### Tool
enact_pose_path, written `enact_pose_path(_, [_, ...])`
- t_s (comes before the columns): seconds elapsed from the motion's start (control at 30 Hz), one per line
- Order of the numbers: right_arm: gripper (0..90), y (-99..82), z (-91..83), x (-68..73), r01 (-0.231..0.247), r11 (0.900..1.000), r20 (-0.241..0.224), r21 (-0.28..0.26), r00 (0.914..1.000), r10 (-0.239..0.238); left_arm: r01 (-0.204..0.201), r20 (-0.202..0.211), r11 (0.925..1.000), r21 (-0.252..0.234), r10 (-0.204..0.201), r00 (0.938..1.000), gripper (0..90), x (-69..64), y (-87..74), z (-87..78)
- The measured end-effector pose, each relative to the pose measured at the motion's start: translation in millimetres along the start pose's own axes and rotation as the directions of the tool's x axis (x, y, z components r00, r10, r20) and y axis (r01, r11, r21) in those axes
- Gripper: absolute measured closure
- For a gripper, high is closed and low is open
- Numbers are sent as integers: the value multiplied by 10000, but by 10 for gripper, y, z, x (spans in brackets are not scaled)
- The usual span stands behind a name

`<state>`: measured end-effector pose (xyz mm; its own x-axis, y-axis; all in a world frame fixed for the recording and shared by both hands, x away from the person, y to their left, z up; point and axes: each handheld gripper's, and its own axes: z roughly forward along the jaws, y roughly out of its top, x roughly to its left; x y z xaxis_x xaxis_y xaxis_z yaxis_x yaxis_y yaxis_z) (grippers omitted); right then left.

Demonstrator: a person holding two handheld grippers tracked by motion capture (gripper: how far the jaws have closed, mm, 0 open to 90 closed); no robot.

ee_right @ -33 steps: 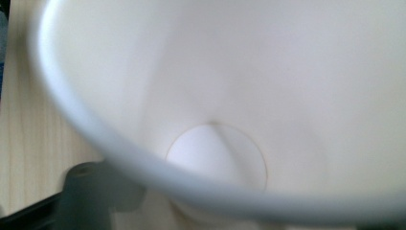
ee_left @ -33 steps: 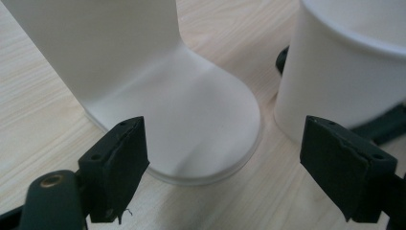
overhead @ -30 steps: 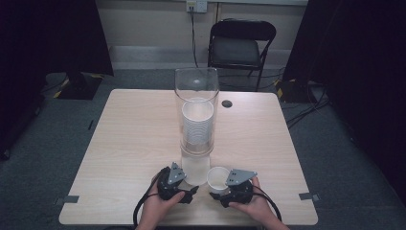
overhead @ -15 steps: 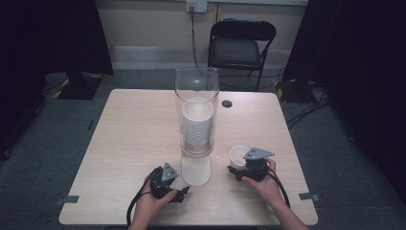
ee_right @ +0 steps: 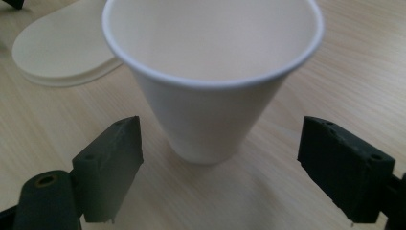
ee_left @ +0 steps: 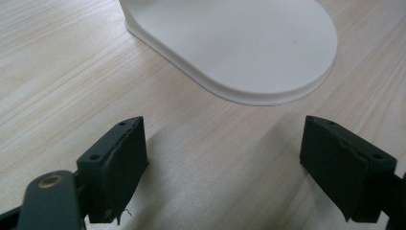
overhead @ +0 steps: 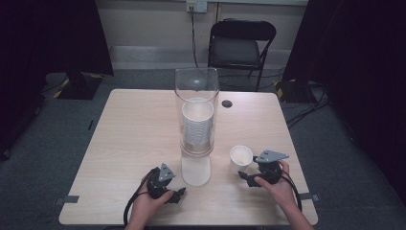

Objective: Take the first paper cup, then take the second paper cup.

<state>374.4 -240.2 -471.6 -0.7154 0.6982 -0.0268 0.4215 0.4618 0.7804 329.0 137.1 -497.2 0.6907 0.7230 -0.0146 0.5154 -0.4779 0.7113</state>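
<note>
Two grippers are sitting at the near edge of the table [overhead: 129,129], and we are holding one in each hand. We are keeping the left gripper [overhead: 178,193] low over the wood with its jaws wide apart and nothing between them; just beyond them, the rounded white base [ee_left: 239,43] of the dispenser is lying flat on the table. We are holding the right gripper [ee_right: 222,163] with its jaws spread apart on either side of a white paper cup [ee_right: 210,76], which is standing upright on the table without touching either jaw. In the high view this cup [overhead: 241,158] is standing to the right of the base. Farther off, a clear tube [overhead: 197,96] is rising from the base and holding a stack of cups [overhead: 197,125]. Beyond the table, a folding chair [overhead: 242,45] is standing by the wall.
</note>
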Motion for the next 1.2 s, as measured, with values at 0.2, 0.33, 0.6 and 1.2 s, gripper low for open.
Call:
enact_pose_path(0.2, [150, 51, -280, -57, -447, 9989, 356, -132, 9983, 452, -134, 20, 9998, -174, 135, 9999, 150, 32, -22, 6])
enact_pose_path(0.33, [150, 104, -335, -12, -411, 9988, 101, -255, 9991, 414, -262, -34, 9996, -140, 261, 9997, 142, 43, -30, 3])
enact_pose_path(0.6, [159, 285, -357, 208, -55, 9991, -367, -413, 9993, 40, -216, 18, 9993, -301, 216, 9998, 135, 45, -36, 16])
enact_pose_path(1.2, [156, 642, -51, 754, 558, 9953, -1801, -796, 9812, -694, -228, 23, 9994, -266, 229, 9997, 130, 46, -33, 19])
